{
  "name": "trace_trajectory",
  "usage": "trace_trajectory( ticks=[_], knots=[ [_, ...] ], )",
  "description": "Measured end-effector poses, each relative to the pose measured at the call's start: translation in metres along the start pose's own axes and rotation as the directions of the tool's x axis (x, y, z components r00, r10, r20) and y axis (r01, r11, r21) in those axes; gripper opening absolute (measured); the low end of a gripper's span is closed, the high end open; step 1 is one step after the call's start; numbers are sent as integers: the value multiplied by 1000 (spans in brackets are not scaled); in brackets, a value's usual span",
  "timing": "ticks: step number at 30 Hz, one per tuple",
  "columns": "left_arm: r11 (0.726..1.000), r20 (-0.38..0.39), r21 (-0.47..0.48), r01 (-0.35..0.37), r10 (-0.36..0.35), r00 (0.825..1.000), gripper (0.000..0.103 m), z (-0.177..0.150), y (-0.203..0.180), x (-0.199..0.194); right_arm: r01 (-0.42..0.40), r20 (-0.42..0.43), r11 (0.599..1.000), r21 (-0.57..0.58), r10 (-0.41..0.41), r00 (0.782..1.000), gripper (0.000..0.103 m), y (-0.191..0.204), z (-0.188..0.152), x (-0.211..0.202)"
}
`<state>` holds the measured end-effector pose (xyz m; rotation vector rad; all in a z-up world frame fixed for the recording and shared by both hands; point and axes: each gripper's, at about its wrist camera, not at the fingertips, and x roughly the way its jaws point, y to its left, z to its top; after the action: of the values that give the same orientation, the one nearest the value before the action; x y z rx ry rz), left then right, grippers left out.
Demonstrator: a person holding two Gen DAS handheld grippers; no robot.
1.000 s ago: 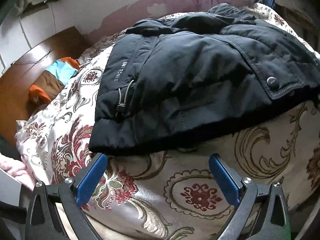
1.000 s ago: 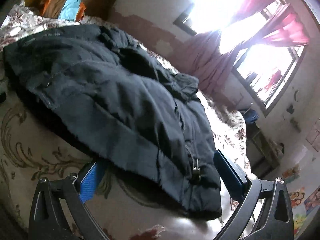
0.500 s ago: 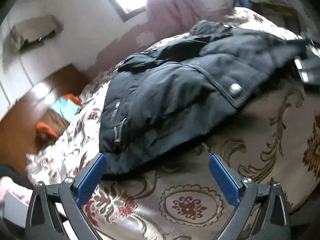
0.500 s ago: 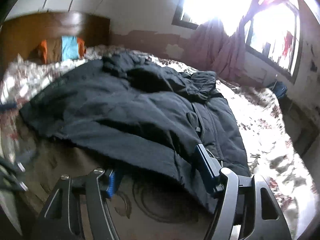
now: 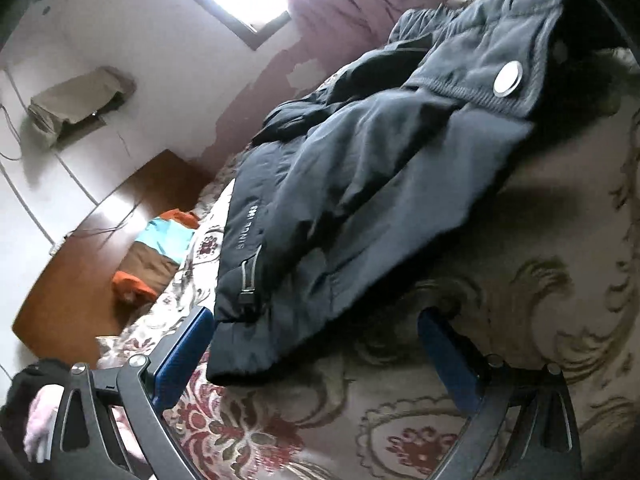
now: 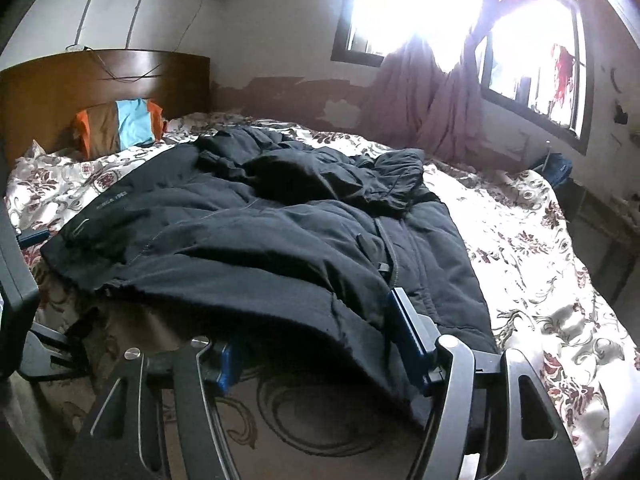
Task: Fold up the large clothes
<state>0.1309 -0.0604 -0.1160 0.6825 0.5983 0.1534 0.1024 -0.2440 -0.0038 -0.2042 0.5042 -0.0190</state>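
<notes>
Black jacket point(image 6: 256, 240) sprawls across bed point(image 6: 540, 264), long axis running from lower frame toward headboard point(image 6: 100, 80) upper left. We see right tool point(image 6: 320, 344) at near hem, jaws straddling edge, partly closed; grip uncertain. Left tool point(image 5: 316, 344) wide apart, hem corner just ahead between fingers. Right nearer.

Matt black padded cloth on the jacket point(image 6: 256, 240), a shiny metal snap point(image 5: 507, 79) catching light; the bedspread point(image 6: 532, 264) gleams like satin, the headboard point(image 6: 100, 84) is glossy wood, the claw pads point(image 5: 182, 356) blue plastic.
</notes>
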Motion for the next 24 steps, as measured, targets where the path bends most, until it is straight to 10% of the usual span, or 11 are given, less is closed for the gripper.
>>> trace_trajectory(
  ticks=[24],
  knots=[
    [992,3,-89,-85,86,996,75,3,24,25,225,-205,962,-152,-253,945,61,-10,-26,24]
  ],
)
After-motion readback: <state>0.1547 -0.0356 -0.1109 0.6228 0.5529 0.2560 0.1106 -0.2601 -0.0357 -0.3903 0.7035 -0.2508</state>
